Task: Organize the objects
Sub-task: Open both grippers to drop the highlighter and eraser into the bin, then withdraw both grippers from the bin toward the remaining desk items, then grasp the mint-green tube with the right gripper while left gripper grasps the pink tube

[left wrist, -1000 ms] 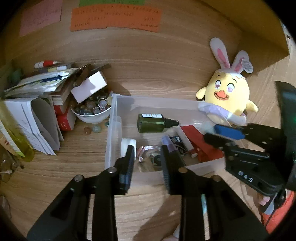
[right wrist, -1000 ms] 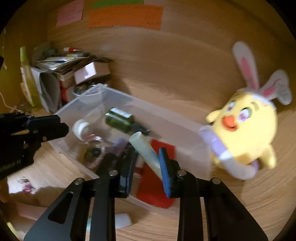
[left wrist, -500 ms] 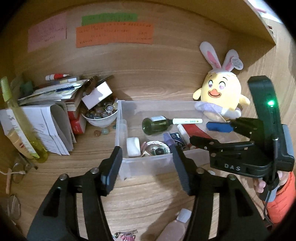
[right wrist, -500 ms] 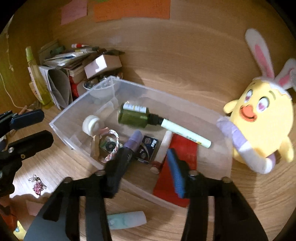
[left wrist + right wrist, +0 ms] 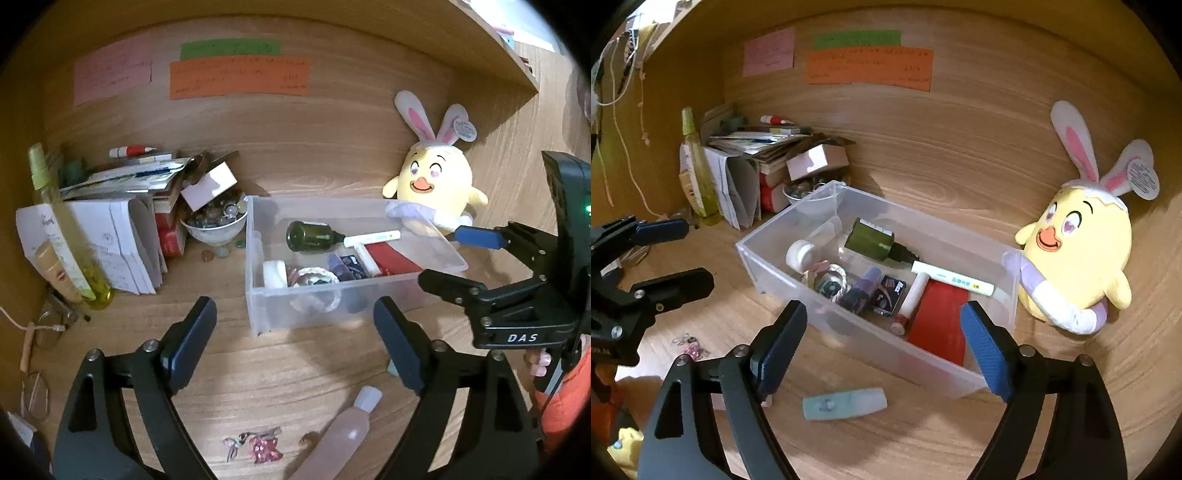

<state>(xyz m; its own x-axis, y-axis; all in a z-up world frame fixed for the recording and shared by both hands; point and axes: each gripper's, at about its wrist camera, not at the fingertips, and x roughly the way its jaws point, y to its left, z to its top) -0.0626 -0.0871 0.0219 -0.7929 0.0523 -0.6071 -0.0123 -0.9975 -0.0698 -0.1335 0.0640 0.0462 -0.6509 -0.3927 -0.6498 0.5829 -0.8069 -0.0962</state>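
Both grippers are seen with nothing between their fingers. On the left gripper (image 5: 291, 325) the jaws are opening and stand wide apart above bare wood; on the right gripper (image 5: 882, 332) the jaws are likewise opening, and only the near wall of the clear plastic bin (image 5: 775, 273) is framed between them, untouched.

Much is cut off or unclear. Ahead and to the right of the right gripper, the yellow plush chick (image 5: 1078, 258) is leaned against the back panel, its lower edge partly masked by the bin corner. Ahead and to the left of the left gripper, the paper stack (image 5: 122, 243) is heaped so that single sheets cannot be told apart. Writing on the orange note (image 5: 240, 77) cannot be read.

Inside the bin, just ahead of both grippers, a green bottle (image 5: 871, 240) is laid on its side, with a white marker (image 5: 953, 278) touching its cap. Smaller contents are tangled and hard to name. Below the left gripper, a pink tube (image 5: 343, 439) is cut by the frame edge. Below the right gripper, a pale green tube (image 5: 846, 403) is lying outside the bin.
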